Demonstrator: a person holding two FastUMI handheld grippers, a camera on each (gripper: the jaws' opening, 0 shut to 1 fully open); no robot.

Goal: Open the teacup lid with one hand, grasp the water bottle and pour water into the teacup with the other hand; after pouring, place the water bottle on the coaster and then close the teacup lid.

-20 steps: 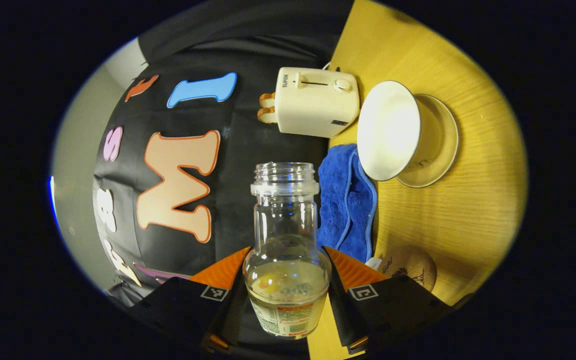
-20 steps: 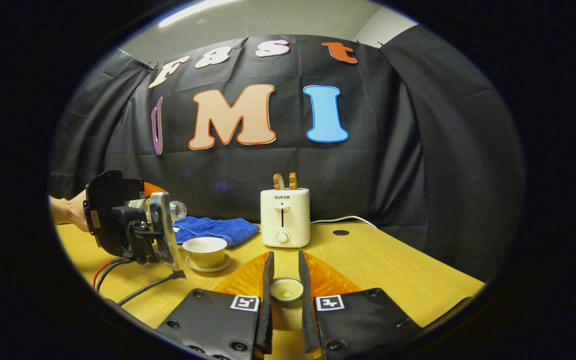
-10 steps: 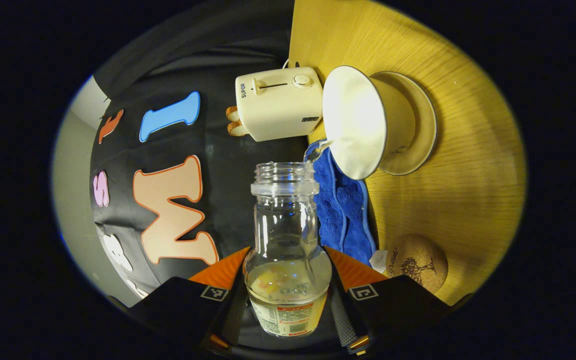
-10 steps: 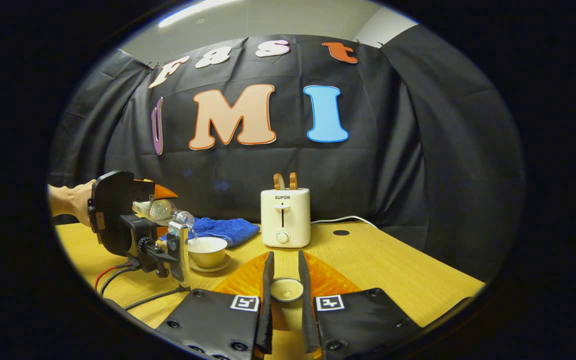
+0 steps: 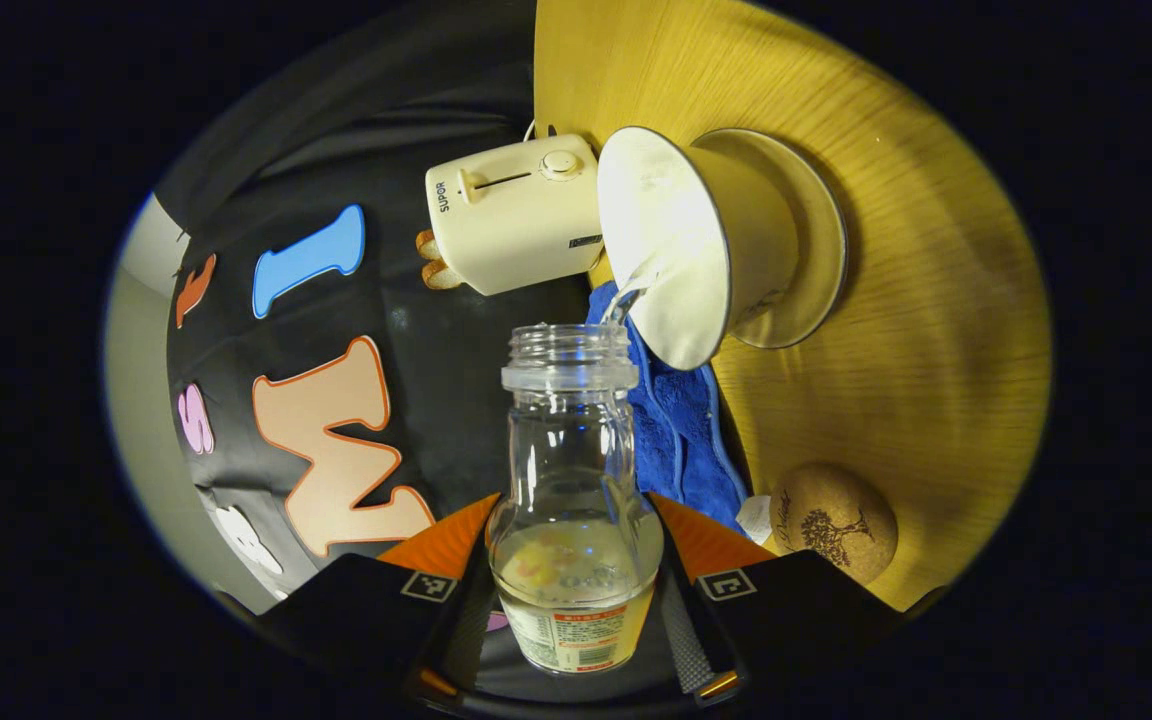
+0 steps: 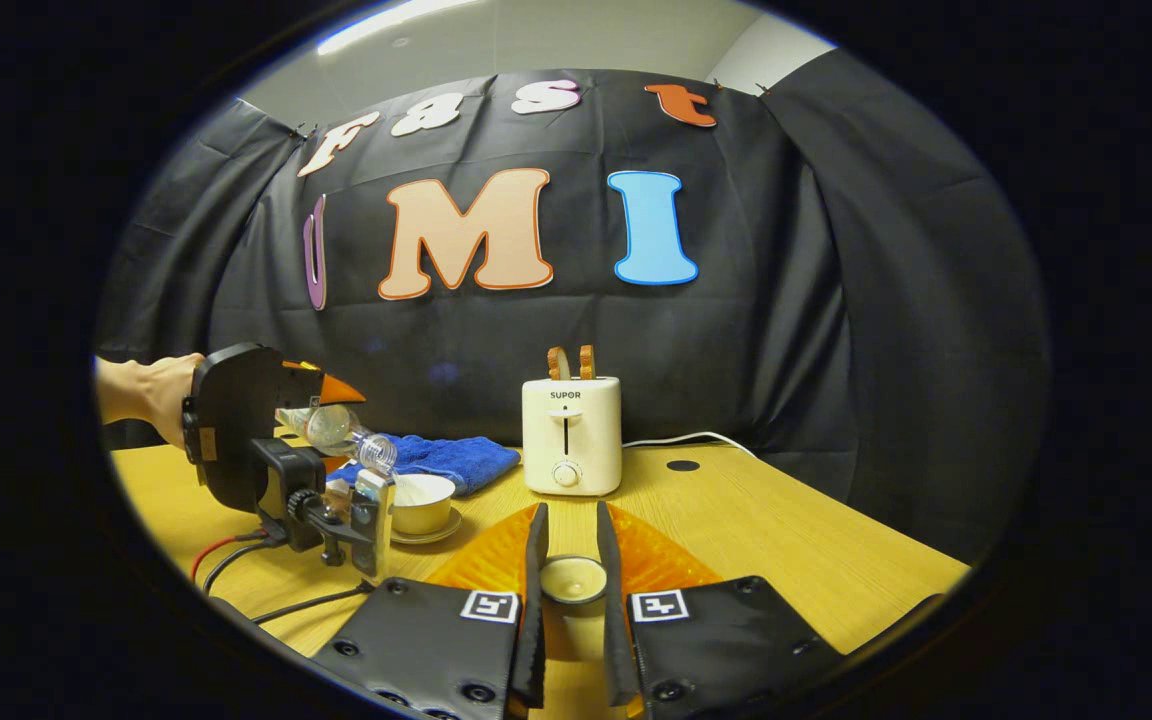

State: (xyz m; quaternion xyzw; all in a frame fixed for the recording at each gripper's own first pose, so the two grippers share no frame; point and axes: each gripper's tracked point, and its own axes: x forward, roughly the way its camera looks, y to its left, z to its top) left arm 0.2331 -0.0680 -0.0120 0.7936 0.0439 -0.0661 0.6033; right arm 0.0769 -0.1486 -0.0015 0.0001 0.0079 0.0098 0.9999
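In the left gripper view, the clear glass water bottle with a printed label (image 5: 574,510) stands at lower centre, its base cut off between the left gripper (image 5: 576,610), whose two fingers clamp its lower body. Its long axis runs up the frame, open mouth pointing at the rim of the white flared teacup (image 5: 681,240), upper centre-right, on its saucer (image 5: 816,240). A thin water stream (image 5: 624,298) joins mouth and cup. In the right gripper view, lower centre, the right gripper (image 6: 568,580) pinches the small round teacup lid (image 6: 573,578), partly hidden by its fingers.
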